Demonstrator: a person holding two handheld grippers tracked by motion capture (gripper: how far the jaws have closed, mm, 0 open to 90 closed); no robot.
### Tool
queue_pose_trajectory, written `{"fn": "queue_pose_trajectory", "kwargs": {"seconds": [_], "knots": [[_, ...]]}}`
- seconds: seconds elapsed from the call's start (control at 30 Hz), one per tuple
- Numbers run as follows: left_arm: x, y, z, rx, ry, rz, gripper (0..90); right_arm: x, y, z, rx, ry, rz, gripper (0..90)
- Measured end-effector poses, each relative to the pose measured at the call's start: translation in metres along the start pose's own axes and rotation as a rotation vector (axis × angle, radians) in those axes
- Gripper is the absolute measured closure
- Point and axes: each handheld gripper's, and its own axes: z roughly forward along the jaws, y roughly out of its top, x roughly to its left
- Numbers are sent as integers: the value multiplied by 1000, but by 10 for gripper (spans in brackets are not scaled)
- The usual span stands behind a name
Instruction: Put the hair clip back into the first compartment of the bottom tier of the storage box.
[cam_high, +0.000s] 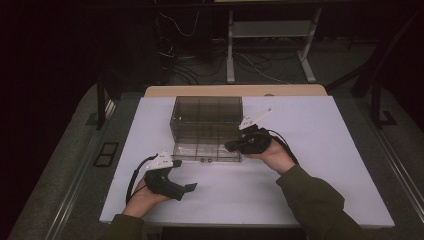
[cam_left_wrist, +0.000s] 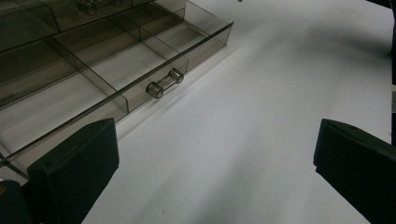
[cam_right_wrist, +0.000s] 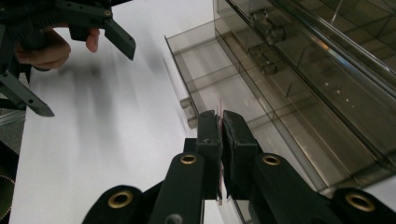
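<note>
We see a smoky clear drawer cabinet (cam_high: 206, 120) standing on the white table (cam_high: 325, 165), with its bottom drawer (cam_high: 205, 151) pulled out toward the person. The right gripper (cam_high: 231, 146) sits at the drawer's right front corner; in the right gripper view its jaws are pressed nearly together on a thin, pale, pinkish sheet-like piece (cam_right_wrist: 220, 140), too slim for us to name. Just beyond those jaw tips lies the open drawer with its divided compartments, and the cabinet rises to the right of the jaws. The left gripper (cam_high: 189, 187) is held over bare table, well apart from the drawer front. Its jaws are spread wide with nothing between them, and ahead of the left jaw we see the drawer's small bar handle (cam_left_wrist: 164, 83).
</note>
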Motion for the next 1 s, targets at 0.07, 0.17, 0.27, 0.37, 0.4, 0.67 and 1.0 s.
{"fn": "queue_pose_trajectory", "kwargs": {"seconds": [0.07,0.17,0.27,0.37,0.4,0.67,1.0], "knots": [[0,0,0,0,0,0,0,1,3,2,-2,4,0,850],[0,0,0,3,-1,1,0,1,6,6,-4,8,-2,850],[0,0,0,-1,-1,-2,0,2,9,9,-7,12,-4,850],[0,0,0,-4,1,-3,0,2,12,13,-10,16,-9,850],[0,0,0,-5,1,-2,0,2,14,14,-13,17,-9,850],[0,0,0,-9,0,-4,0,7,23,26,-9,32,-17,850],[0,0,0,-10,-4,-1,0,8,30,37,-9,35,-26,850]]}}
